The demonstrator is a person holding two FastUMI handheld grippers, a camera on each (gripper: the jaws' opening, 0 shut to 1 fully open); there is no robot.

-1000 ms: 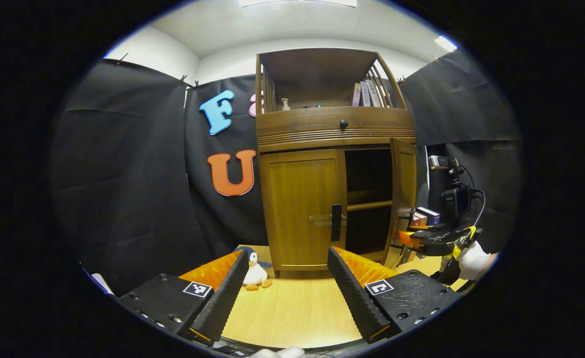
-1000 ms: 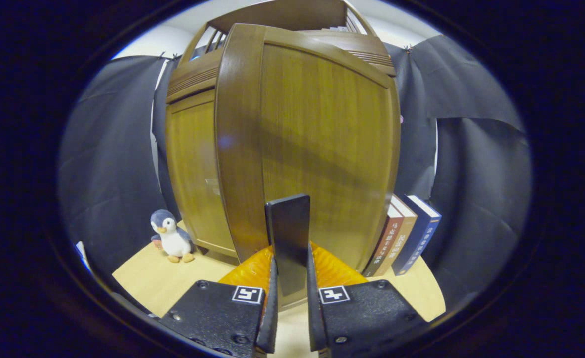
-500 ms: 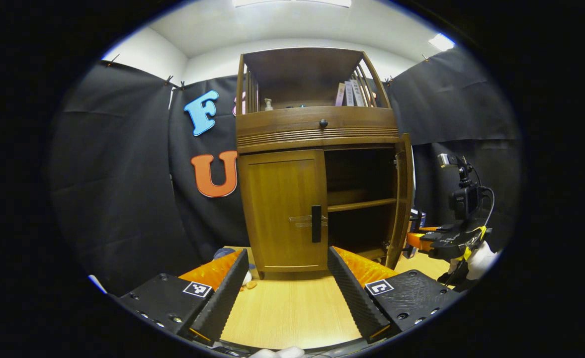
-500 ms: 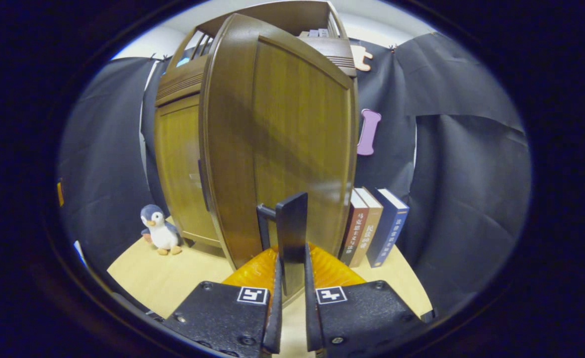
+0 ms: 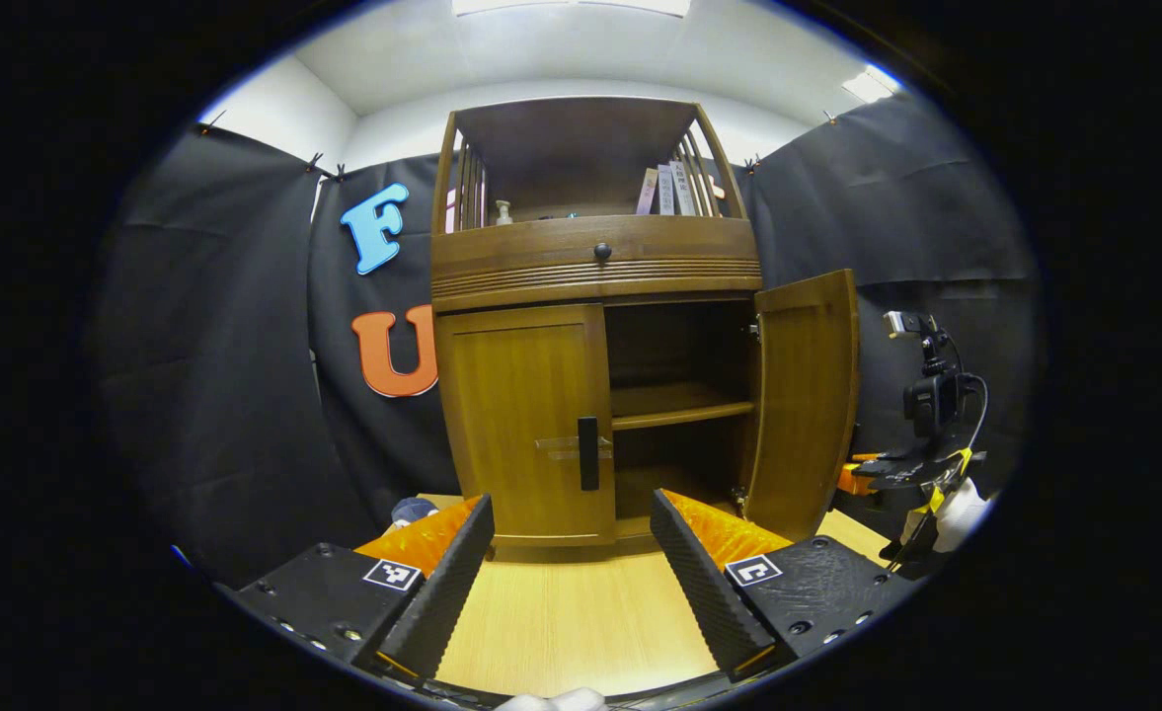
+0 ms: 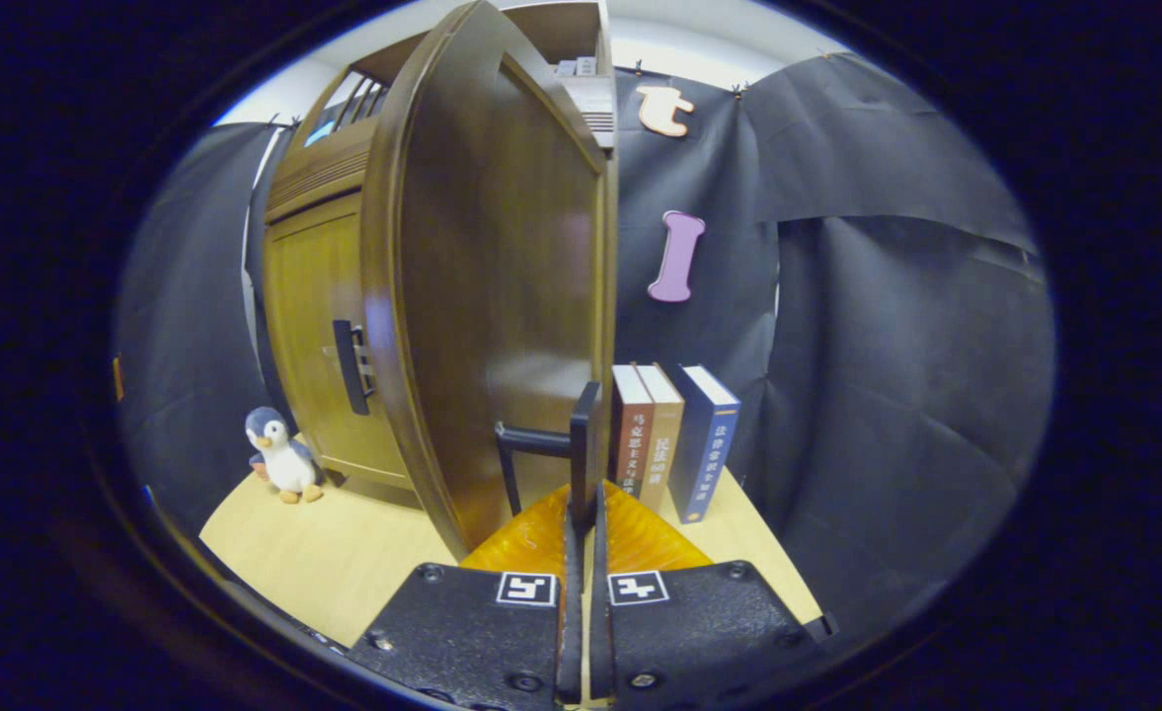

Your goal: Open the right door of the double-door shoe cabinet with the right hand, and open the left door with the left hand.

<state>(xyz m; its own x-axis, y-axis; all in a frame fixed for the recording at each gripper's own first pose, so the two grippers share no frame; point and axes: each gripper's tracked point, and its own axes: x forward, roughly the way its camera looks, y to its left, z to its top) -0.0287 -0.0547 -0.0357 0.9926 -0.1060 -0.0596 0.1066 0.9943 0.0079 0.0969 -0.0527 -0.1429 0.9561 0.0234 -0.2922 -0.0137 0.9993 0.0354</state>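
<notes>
Your right gripper [image 6: 581,513] pinches the flat black handle [image 6: 583,444] of the glossy wooden right door [image 6: 502,296], centre frame, swung wide open. Your left gripper [image 5: 571,563], ribbed fingers spread, faces the closed left door [image 5: 526,415] at centre. The cabinet [image 5: 595,262] shows one bare wooden shelf [image 5: 679,405].

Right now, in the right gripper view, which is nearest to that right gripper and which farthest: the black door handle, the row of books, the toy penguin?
1. Black door handle: clamped between the right gripper fingers.
2. Books: just behind, slightly right, standing on the table.
3. Toy penguin: far left, beside the cabinet's closed door.
</notes>
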